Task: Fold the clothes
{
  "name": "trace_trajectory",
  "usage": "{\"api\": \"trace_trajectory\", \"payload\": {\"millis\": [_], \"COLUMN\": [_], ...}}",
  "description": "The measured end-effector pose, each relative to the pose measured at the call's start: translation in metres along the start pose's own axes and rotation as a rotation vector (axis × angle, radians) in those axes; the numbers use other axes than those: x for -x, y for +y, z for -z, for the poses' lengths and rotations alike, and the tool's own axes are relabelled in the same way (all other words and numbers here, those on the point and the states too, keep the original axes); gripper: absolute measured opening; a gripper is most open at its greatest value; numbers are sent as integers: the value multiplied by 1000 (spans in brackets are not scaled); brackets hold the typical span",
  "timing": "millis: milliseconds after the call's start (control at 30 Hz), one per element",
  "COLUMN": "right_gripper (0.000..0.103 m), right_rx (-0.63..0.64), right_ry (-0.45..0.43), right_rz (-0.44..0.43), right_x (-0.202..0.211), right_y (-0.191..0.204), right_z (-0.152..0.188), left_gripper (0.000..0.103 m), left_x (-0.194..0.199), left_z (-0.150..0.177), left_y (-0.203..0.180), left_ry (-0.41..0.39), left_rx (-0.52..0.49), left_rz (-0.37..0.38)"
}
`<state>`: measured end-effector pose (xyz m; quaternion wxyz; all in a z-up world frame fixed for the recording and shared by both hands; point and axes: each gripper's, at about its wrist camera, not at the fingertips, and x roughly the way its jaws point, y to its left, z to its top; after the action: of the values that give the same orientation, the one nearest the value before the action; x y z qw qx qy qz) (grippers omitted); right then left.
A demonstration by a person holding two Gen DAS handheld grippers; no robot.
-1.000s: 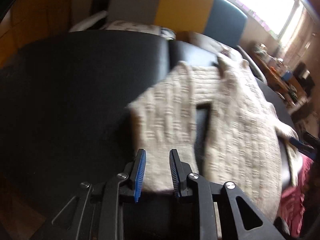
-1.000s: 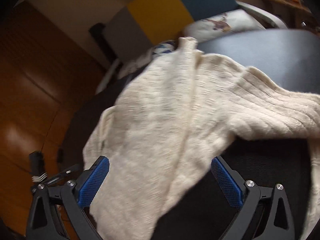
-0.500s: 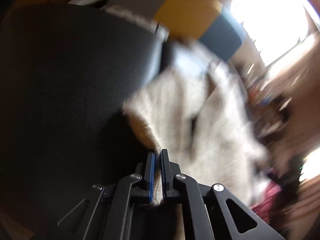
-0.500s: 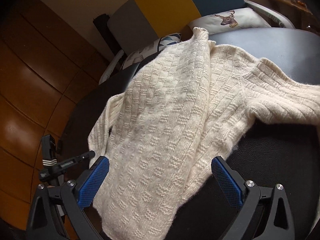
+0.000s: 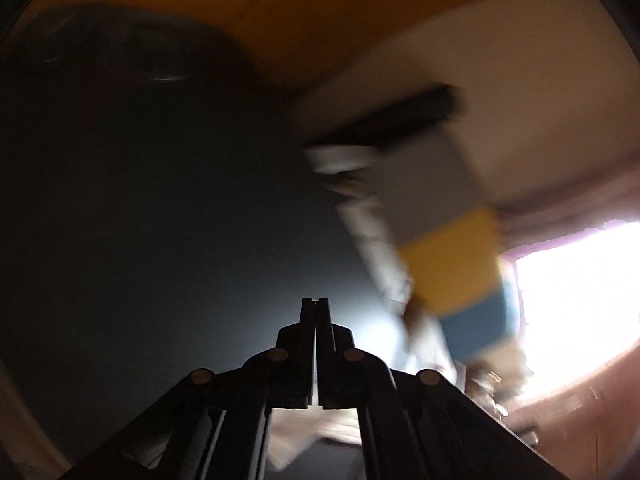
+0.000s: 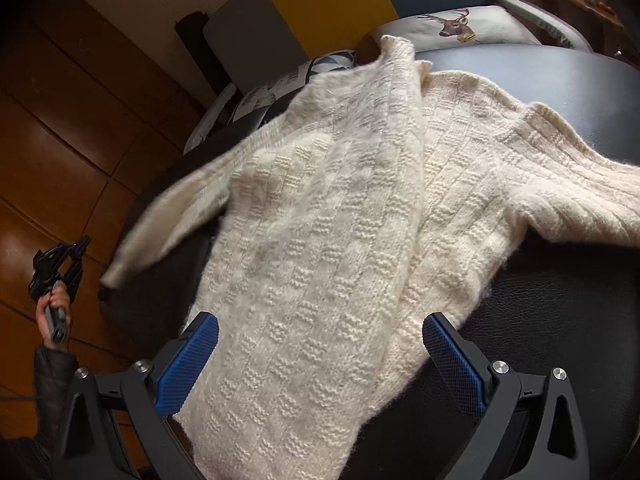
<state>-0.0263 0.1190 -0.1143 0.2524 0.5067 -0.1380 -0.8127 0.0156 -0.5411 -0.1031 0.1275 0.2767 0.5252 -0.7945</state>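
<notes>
A cream knitted sweater [image 6: 332, 248] lies spread on a black padded surface [image 6: 560, 280]. One sleeve [image 6: 168, 232] sticks out to the left, lifted and blurred. My right gripper [image 6: 320, 360] is open, and its blue pads [image 6: 188, 356] straddle the sweater's near hem. My left gripper [image 6: 82, 242] is held by a hand [image 6: 54, 304] at the far left, a short way from the sleeve's end. In the blurred left wrist view the left gripper [image 5: 316, 304] is shut with its tips touching. A patch of cream knit [image 5: 296, 436] shows below its fingers.
A sofa with grey, yellow and blue back panels [image 6: 320, 0] stands behind, with a deer-print cushion [image 6: 452, 24] and a patterned cushion [image 6: 272, 88]. Wooden floor [image 6: 60, 140] runs along the left. A bright window [image 5: 580, 300] glares in the left wrist view.
The left gripper, shut on the sleeve cuff half a second ago, has swung out to the left. The sleeve now stretches out from the body. The right gripper has stayed open in place.
</notes>
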Motion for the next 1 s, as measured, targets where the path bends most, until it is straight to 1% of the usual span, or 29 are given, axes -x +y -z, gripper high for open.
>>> {"api": "trace_trajectory", "payload": {"millis": [33, 100, 167, 200, 300, 400, 567, 633, 700, 733, 767, 833, 867, 933, 1000], "right_gripper": [103, 103, 103, 103, 103, 103, 103, 103, 103, 103, 103, 103, 103, 103, 103], "right_rx": [7, 7, -1, -6, -19, -12, 56, 79, 86, 85, 85, 81, 78, 71, 64], "right_ry": [6, 14, 19, 23, 35, 47, 52, 53, 57, 60, 61, 64, 64, 65, 66], "right_rz": [6, 12, 14, 14, 16, 22, 46, 58, 64, 65, 68, 68, 66, 62, 57], "right_x": [-2, -6, -8, -10, -15, -20, -19, -18, -19, -20, -20, -21, -22, -23, -24], "right_y": [2, 3, 3, 3, 2, 7, 24, 28, 30, 30, 29, 28, 27, 25, 23], "right_z": [0, 1, 2, 2, 2, 4, 8, 9, 9, 9, 9, 9, 9, 8, 7], "left_gripper": [4, 16, 18, 21, 22, 22, 22, 22, 22, 22, 22, 22, 22, 23, 24], "left_x": [-2, -5, -9, -12, -32, -63, -118, -126, -142, -147, -145, -131, -120, -98, -86], "left_z": [9, 27, 45, 57, 107, 144, 157, 152, 130, 117, 100, 61, 50, 40, 51], "left_y": [-2, -8, -13, -18, -52, -82, -105, -102, -95, -91, -84, -65, -57, -47, -40], "left_ry": [37, 111, 184, 222, 311, 381, 439, 438, 384, 347, 288, 187, 161, 166, 237], "left_rx": [-16, -49, -82, -116, -308, -440, -506, -499, -485, -473, -437, -308, -265, -216, -195], "left_rz": [30, 89, 148, 167, 159, 156, 103, 44, -26, -61, -96, -148, -138, -75, -2]}}
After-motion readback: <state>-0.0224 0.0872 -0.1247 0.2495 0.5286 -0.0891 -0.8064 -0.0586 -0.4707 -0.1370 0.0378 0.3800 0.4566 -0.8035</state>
